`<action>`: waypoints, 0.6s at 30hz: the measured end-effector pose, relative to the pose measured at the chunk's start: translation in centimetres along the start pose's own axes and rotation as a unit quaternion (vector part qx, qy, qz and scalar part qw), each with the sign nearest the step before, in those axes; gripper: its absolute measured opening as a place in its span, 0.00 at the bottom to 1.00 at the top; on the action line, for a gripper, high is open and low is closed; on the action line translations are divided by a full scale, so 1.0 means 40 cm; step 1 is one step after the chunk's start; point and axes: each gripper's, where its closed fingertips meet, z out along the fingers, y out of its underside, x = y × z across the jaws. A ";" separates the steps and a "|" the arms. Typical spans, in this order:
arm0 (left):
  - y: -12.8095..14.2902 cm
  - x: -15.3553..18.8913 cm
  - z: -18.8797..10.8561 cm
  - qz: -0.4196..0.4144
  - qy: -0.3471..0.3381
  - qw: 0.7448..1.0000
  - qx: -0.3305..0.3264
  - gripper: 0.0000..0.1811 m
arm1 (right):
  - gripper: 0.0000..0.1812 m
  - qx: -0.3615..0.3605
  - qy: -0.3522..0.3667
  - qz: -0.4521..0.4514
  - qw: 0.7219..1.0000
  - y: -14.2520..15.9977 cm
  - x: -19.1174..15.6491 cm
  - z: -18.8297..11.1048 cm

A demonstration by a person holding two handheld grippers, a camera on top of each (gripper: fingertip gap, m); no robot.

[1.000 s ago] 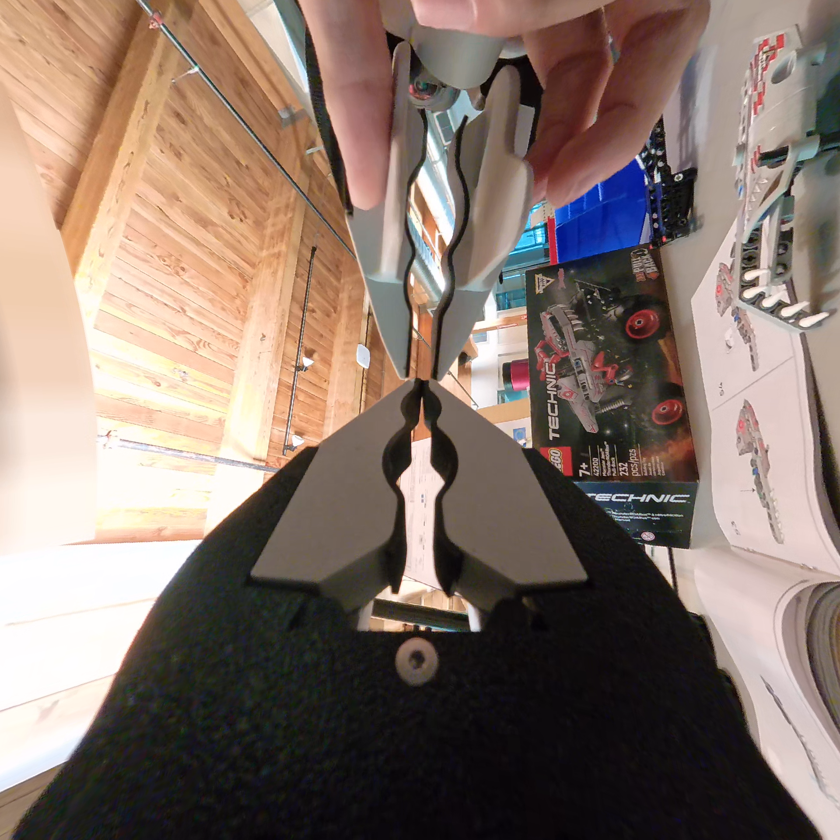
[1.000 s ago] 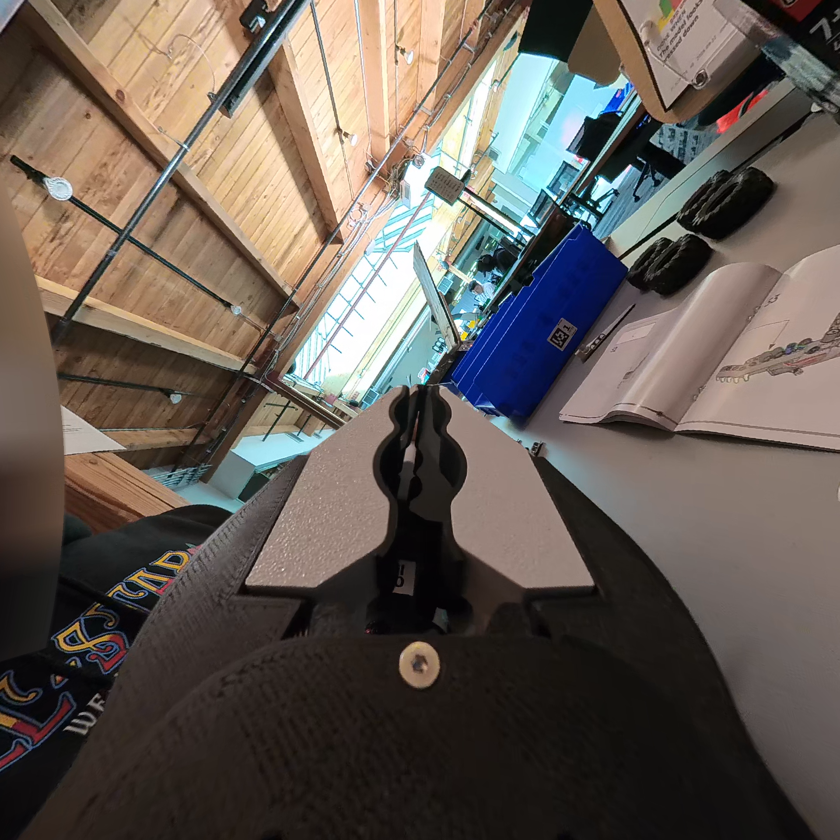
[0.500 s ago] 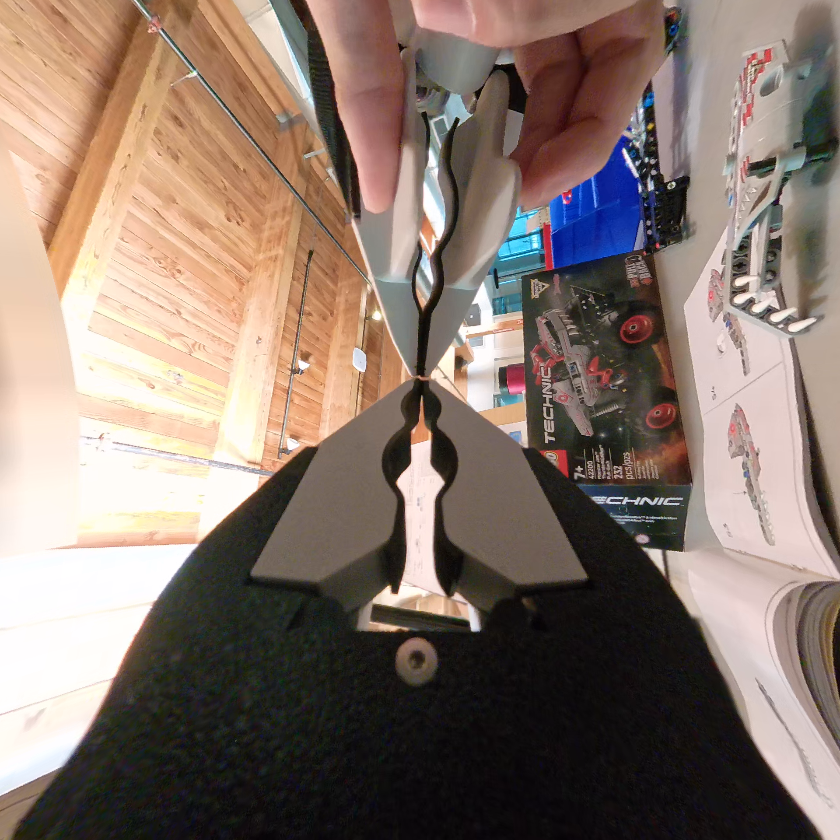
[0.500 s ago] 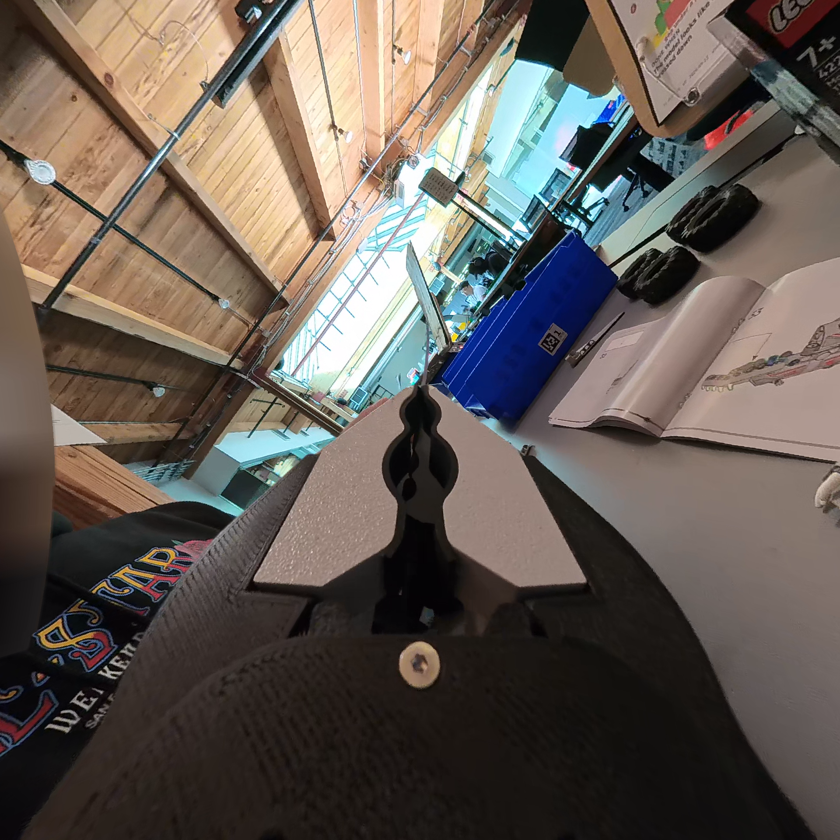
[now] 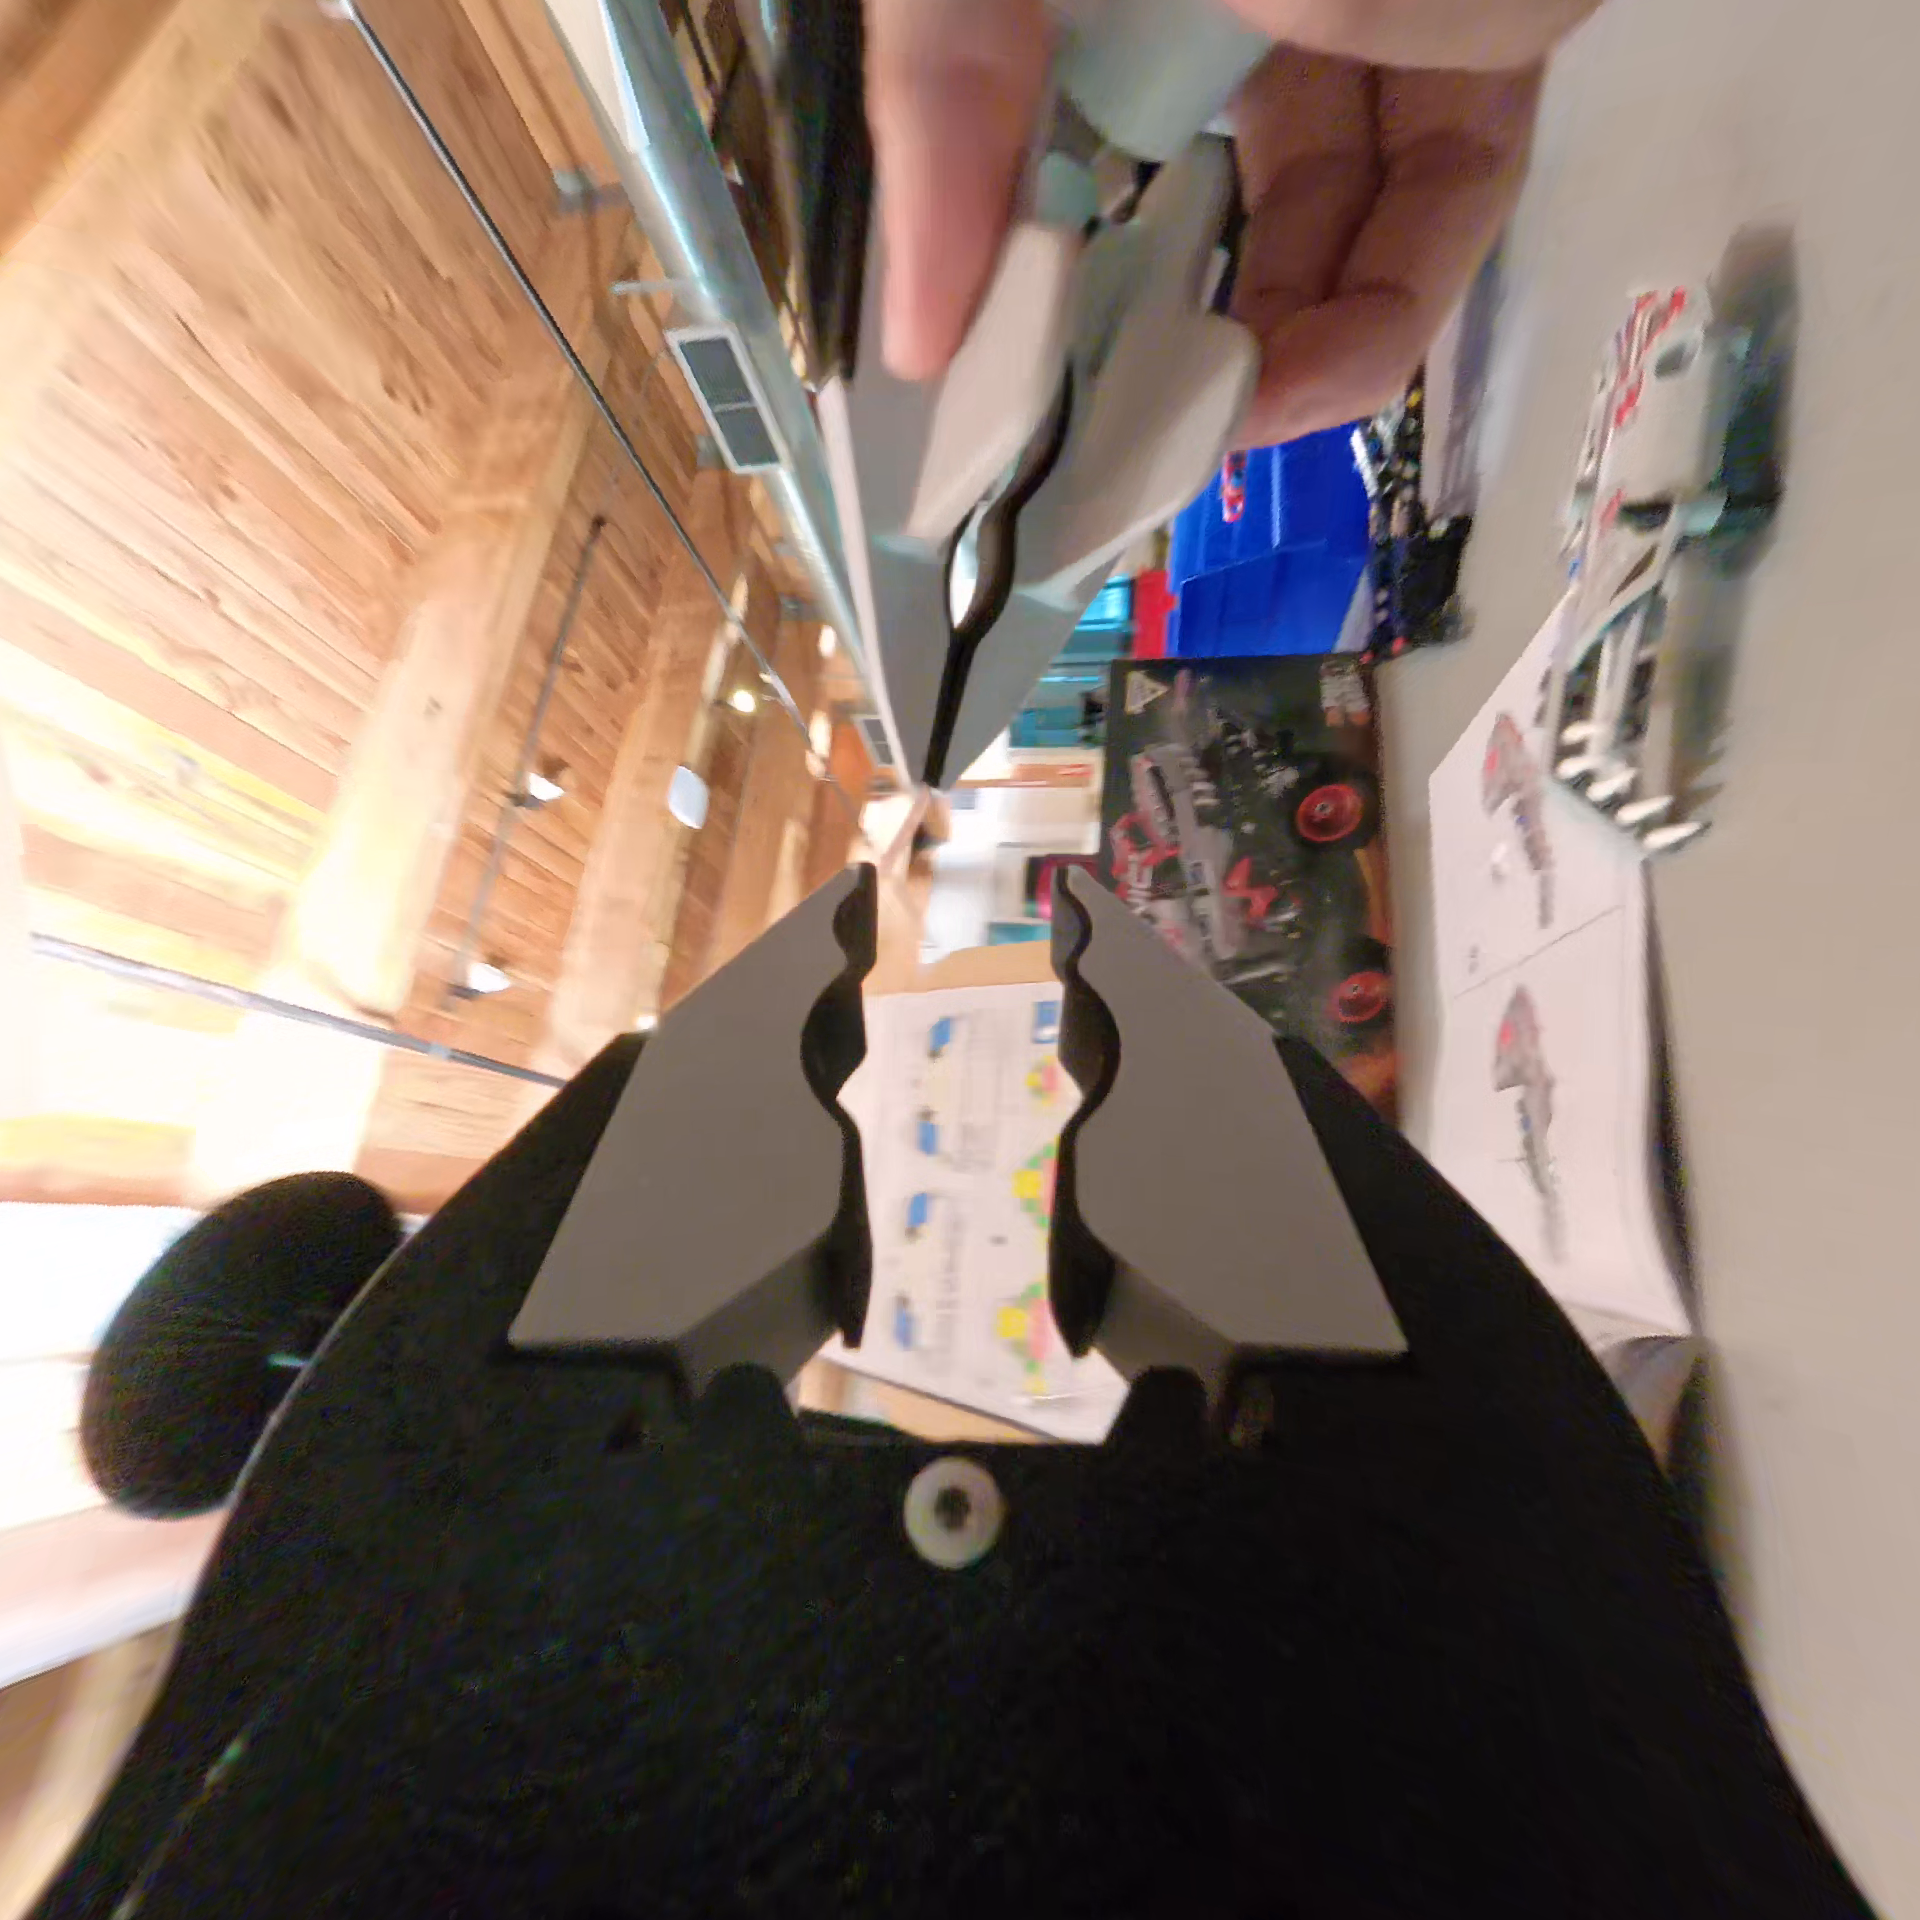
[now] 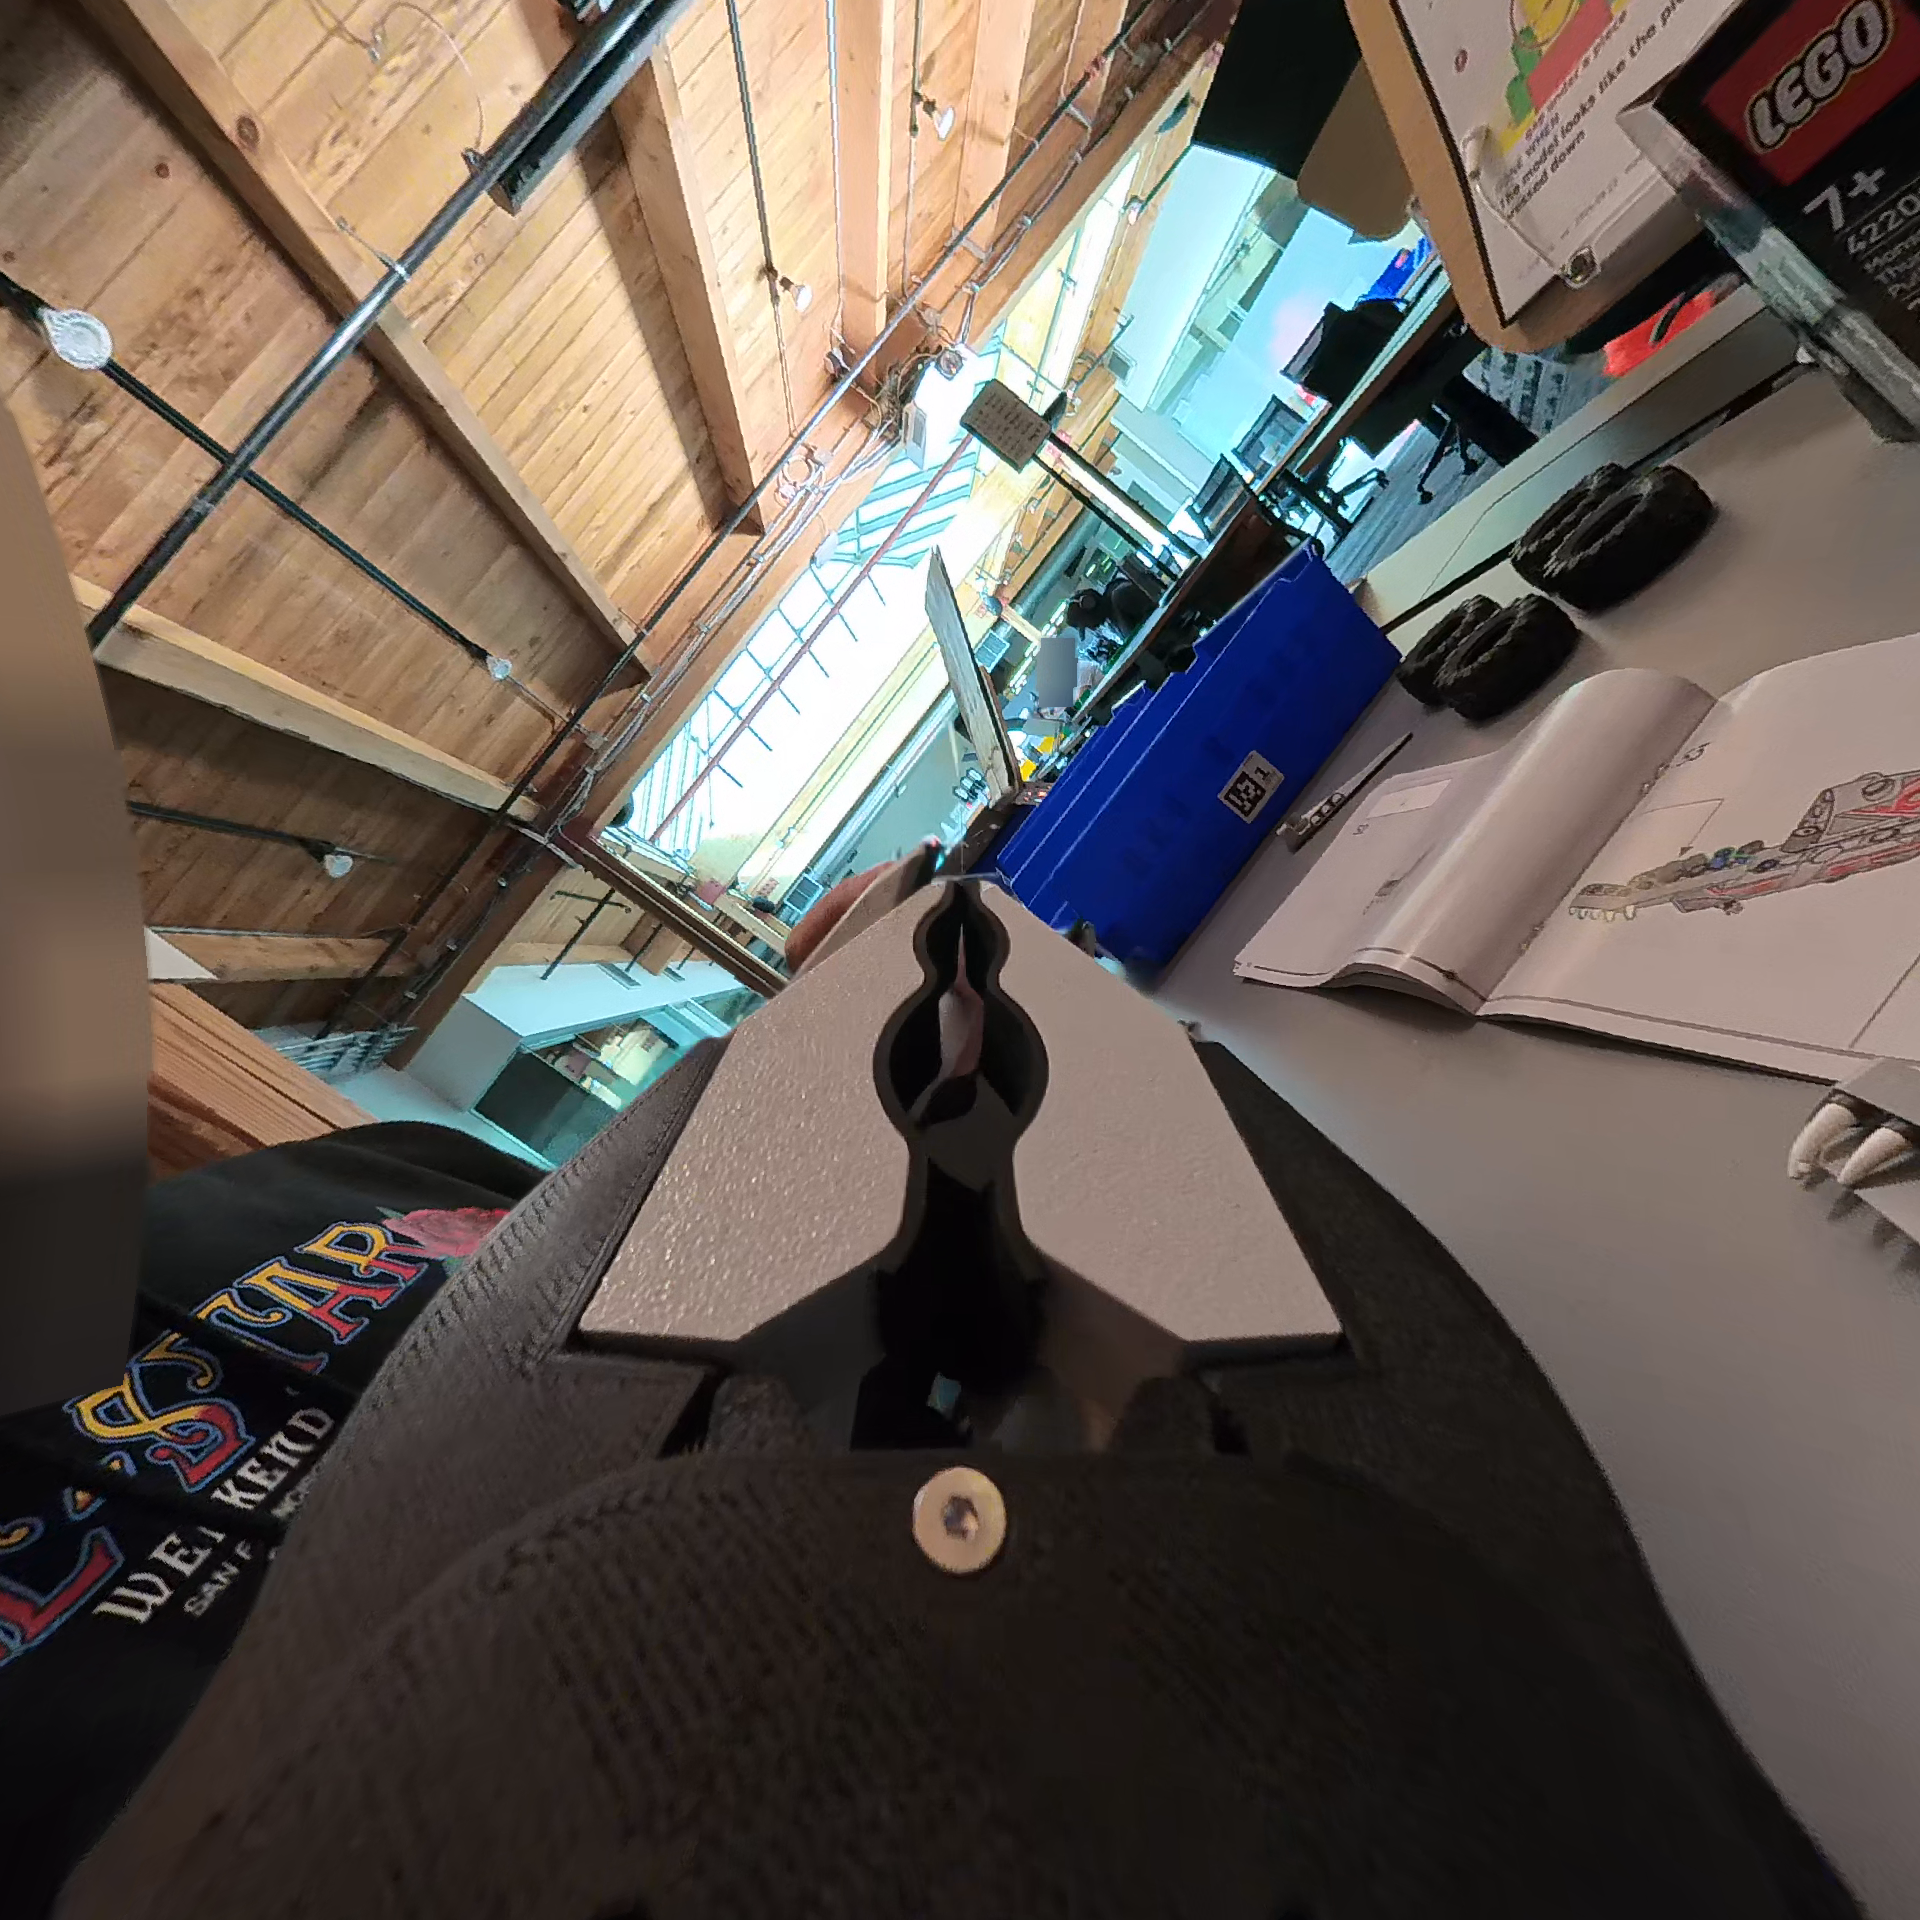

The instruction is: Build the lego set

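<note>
In the left wrist view my left gripper (image 5: 964, 888) is open and empty, held in the air. My right gripper (image 5: 930, 769) hangs just above it, tip down, held by a hand (image 5: 1351, 260); its jaws are shut, with nothing visible between them. In the right wrist view the right gripper (image 6: 956, 896) is shut as well. A partly built grey, white and red lego model (image 5: 1662, 520) with white teeth lies on the grey table (image 5: 1787, 1247); its teeth (image 6: 1860, 1143) also show at the right edge of the right wrist view. An open instruction booklet (image 5: 1538, 987) lies beside it.
The lego box (image 5: 1247, 883) stands at the table's far side, next to a sheet with coloured brick pictures (image 5: 966, 1174). Blue bins (image 6: 1195, 769), two black tyres (image 6: 1610, 535) and the booklet (image 6: 1558, 883) show in the right wrist view. A person's black shirt (image 6: 208, 1403) is at lower left. Left and right tips are no more than a few centimetres apart.
My left gripper has opened from shut. The right gripper's jaws have closed fully, and it has tilted and drawn a little away from the left tips. The left view is blurred by motion.
</note>
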 end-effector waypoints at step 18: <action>0.043 0.014 0.083 -0.791 0.387 0.462 0.104 0.12 | 0.00 -0.357 0.129 -0.168 0.910 -0.050 0.188 -0.201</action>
